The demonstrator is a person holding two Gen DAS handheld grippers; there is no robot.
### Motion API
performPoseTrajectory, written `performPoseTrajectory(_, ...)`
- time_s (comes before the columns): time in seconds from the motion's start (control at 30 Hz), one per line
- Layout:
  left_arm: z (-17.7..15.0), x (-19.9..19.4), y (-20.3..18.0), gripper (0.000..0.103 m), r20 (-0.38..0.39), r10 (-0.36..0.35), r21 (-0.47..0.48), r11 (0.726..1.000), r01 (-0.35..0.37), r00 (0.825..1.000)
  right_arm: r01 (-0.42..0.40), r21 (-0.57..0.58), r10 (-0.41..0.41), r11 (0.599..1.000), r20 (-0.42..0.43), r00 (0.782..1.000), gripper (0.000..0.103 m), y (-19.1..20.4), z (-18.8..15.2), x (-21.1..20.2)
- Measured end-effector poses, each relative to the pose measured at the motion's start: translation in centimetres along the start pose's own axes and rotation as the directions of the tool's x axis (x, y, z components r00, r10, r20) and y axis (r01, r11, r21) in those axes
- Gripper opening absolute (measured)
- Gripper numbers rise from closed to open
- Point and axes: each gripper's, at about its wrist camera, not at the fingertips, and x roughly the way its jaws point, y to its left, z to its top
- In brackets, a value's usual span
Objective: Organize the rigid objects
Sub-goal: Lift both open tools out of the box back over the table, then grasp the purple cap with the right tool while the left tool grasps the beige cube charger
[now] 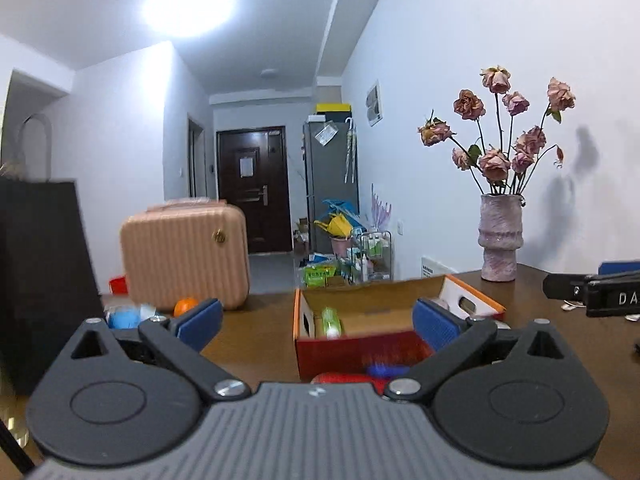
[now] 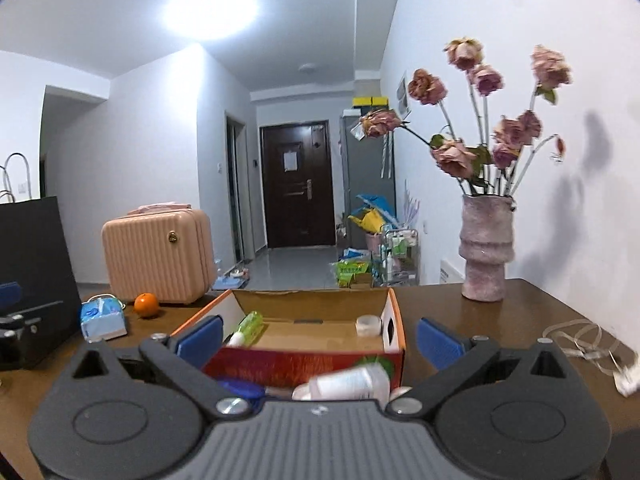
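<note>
Both hands are between picks, judging by how things lie. The left gripper [image 1: 318, 322] has its jaws spread wide with nothing between the blue pads; the right gripper [image 2: 320, 338] is likewise wide open and empty.

At far left stand a black paper bag [image 1: 40, 264], a tissue pack [image 2: 102, 317], an orange [image 2: 146, 304] and a pink ribbed case [image 2: 158, 258]. In the middle of the brown table [image 2: 480, 316] sits the orange-rimmed cardboard box [image 2: 316, 354], holding a green bottle [image 2: 250, 324] against its left wall and a tape roll [image 2: 369, 325] at its far right. A white bottle [image 2: 352, 380] lies just near of the box.

The next move likely calls for dropping onto that bottle and closing across its body.

A blue object [image 2: 240, 390] and something red [image 1: 344, 378] are cut off by the gripper bodies and blurred; what they are I cannot tell. At far right stands a vase of dried roses [image 2: 486, 248].
</note>
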Motion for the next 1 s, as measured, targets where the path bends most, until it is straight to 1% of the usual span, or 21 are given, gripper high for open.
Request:
performPoseTrajectory(0.07, -2.1, -2.6, 0.3, 0.103, -0.024, -0.018, -0.025, 1.0, 0.017, 1.0, 0.011, 0.028, -0.011, 1.0, 0.005, 1.0, 0.103, 0.1, -2.4, -2.9)
performPoseTrajectory(0.13, -4.1, -5.3, 0.4, 0.103, -0.05, -0.004, -0.037, 0.999, 0.002, 0.999, 0.014, 0.04, -0.014, 0.999, 0.008, 1.0, 0.103, 0.3, -5.4, -6.3)
performPoseTrajectory(0.2, -6.4, -7.3, 0.5, 0.103, -0.105, 0.012, -0.061, 0.998, -0.019, 0.994, 0.014, 0.067, -0.015, 0.998, 0.011, 1.0, 0.103, 0.2, -8.5, -9.4)
performPoseTrajectory(0.27, -8.2, -8.4, -0.6, 0.103, -0.177, 0.029, -0.046, 0.998, -0.038, 0.984, 0.033, 0.103, -0.032, 0.994, -0.012, 0.999, 0.103, 0.4, -10.6, -11.7)
performPoseTrajectory(0.3, -8.7, -8.7, -1.1, 0.103, -0.199, 0.022, -0.026, 0.999, -0.028, 0.98, 0.033, 0.119, -0.029, 0.992, -0.028, 0.999, 0.103, 0.4, -11.2, -12.5)
performPoseTrajectory(0.33, -8.9, -9.0, -1.7, 0.103, -0.207, 0.004, -0.002, 1.0, -0.004, 0.978, 0.026, 0.14, -0.02, 0.99, -0.044, 0.999, 0.103, 0.4, -11.6, -13.0)
performPoseTrajectory(0.37, -9.1, -9.3, -1.9, 0.103, -0.197, -0.014, 0.017, 1.0, 0.017, 0.98, 0.015, 0.162, -0.005, 0.987, -0.06, 0.998, 0.103, 0.3, -11.9, -13.4)
performPoseTrajectory(0.43, -8.8, -9.2, -2.3, 0.103, -0.175, -0.012, 0.023, 1.0, 0.017, 0.985, -0.006, 0.162, 0.019, 0.987, -0.077, 0.997, 0.103, 0.4, -12.4, -13.5)
performPoseTrajectory(0.47, -8.7, -8.9, -2.3, 0.103, -0.18, -0.014, 0.015, 1.0, 0.017, 0.983, 0.005, 0.152, 0.009, 0.988, -0.087, 0.996, 0.103, 0.5, -12.6, -13.3)
performPoseTrajectory(0.53, -8.6, -8.2, -2.3, 0.103, -0.21, -0.03, -0.01, 1.0, 0.028, 0.977, 0.014, 0.145, 0.004, 0.989, -0.125, 0.992, 0.103, 0.8, -13.0, -12.6)
performPoseTrajectory(0.6, -9.0, -7.7, -2.2, 0.103, -0.231, -0.025, -0.013, 1.0, 0.023, 0.973, -0.005, 0.164, 0.031, 0.987, -0.156, 0.987, 0.103, 0.7, -13.5, -12.0)
performPoseTrajectory(0.7, -10.1, -6.9, -1.8, 0.103, -0.271, -0.005, -0.001, 1.0, 0.005, 0.963, -0.017, 0.162, 0.044, 0.987, -0.166, 0.985, 0.103, 0.8, -14.0, -11.1)
performPoseTrajectory(0.8, -10.5, -5.5, -1.5, 0.103, -0.303, -0.015, 0.002, 1.0, 0.016, 0.953, -0.011, 0.137, 0.037, 0.991, -0.189, 0.981, 0.103, 1.1, -14.1, -9.7)
performPoseTrajectory(0.9, -10.1, -3.7, -1.5, 0.103, -0.31, -0.043, 0.021, 0.998, 0.052, 0.95, 0.006, 0.108, 0.019, 0.994, -0.225, 0.974, 0.103, 1.2, -13.5, -7.7)
performPoseTrajectory(0.93, -10.0, -3.0, -1.6, 0.103, -0.313, -0.065, 0.03, 0.996, 0.078, 0.947, 0.011, 0.093, 0.01, 0.996, -0.233, 0.972, 0.102, 1.3, -13.2, -6.9)
performPoseTrajectory(0.97, -9.8, -2.3, -1.7, 0.103, -0.326, -0.09, 0.034, 0.994, 0.107, 0.941, 0.006, 0.079, 0.013, 0.997, -0.232, 0.973, 0.1, 1.4, -12.8, -6.2)
performPoseTrajectory(1.0, -9.7, -1.5, -1.7, 0.103, -0.348, -0.12, 0.031, 0.99, 0.14, 0.93, -0.004, 0.068, 0.019, 0.998, -0.228, 0.973, 0.099, 1.5, -12.4, -5.5)
